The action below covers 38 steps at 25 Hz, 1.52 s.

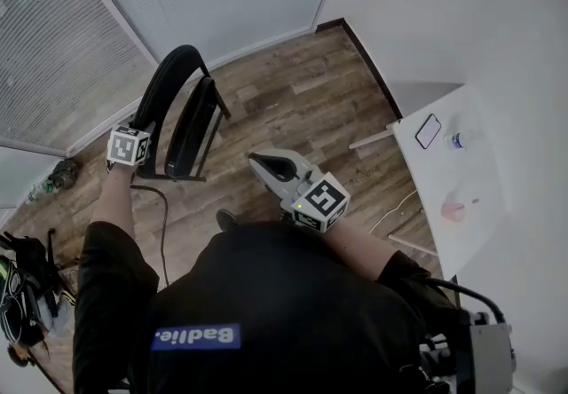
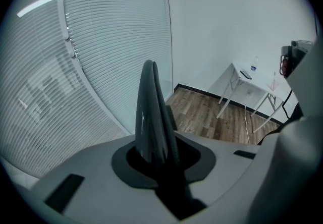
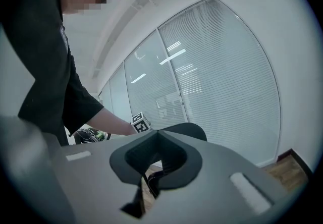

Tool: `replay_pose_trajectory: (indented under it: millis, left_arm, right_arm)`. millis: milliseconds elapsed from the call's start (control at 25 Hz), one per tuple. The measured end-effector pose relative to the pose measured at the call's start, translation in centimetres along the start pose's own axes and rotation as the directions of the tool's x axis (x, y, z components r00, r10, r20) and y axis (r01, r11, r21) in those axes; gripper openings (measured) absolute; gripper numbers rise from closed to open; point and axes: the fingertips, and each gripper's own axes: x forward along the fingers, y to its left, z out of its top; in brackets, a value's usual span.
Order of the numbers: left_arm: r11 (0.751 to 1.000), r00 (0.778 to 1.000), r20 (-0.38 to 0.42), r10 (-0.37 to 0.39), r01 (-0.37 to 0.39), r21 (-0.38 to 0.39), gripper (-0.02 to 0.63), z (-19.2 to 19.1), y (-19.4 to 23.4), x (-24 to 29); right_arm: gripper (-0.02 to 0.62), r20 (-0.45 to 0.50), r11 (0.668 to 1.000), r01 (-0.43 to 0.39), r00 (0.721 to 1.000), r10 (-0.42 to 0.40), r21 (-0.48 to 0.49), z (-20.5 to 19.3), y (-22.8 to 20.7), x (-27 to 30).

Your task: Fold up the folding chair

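The black folding chair stands on the wood floor by the blind-covered glass wall, its seat tipped up close to the curved backrest. My left gripper is shut on the backrest's edge; in the left gripper view the black backrest rises up from between the jaws of my left gripper. My right gripper hangs in the air to the right of the chair, shut and holding nothing. In the right gripper view the right gripper points level at the chair.
A white table stands at the right wall with a phone, a bottle and a pink item. A cable runs across the floor under the chair. Bags lie at the left.
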Motion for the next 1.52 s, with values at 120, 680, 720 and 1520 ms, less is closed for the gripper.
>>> replay_pose_trajectory:
  millis: [120,680,720,1520]
  left_arm:
    - [1.000,1.000,0.000,0.002,-0.002,0.003,0.075,0.1,0.0,0.1]
    - [1.000,1.000,0.000,0.012,-0.012,0.006,0.075,0.5,0.0,0.1]
    - [1.000,1.000,0.000,0.013,-0.013,0.007,0.075,0.5,0.0,0.1]
    - [1.000,1.000,-0.001,0.019,-0.019,0.008,0.075,0.3,0.5,0.1]
  right_arm:
    - [0.002,0.008,1.000,0.006,1.000,-0.006,-0.007,-0.1,0.2,-0.4]
    - [0.002,0.007,0.999,0.032,0.999,-0.032,0.010,-0.8,-0.3,-1.1]
    - [0.002,0.007,0.999,0.033,0.999,-0.033,0.012,-0.9,-0.4,-1.2]
    - [0.002,-0.006,0.999,0.051,0.999,-0.051,0.020,-1.6,-0.9,-1.0]
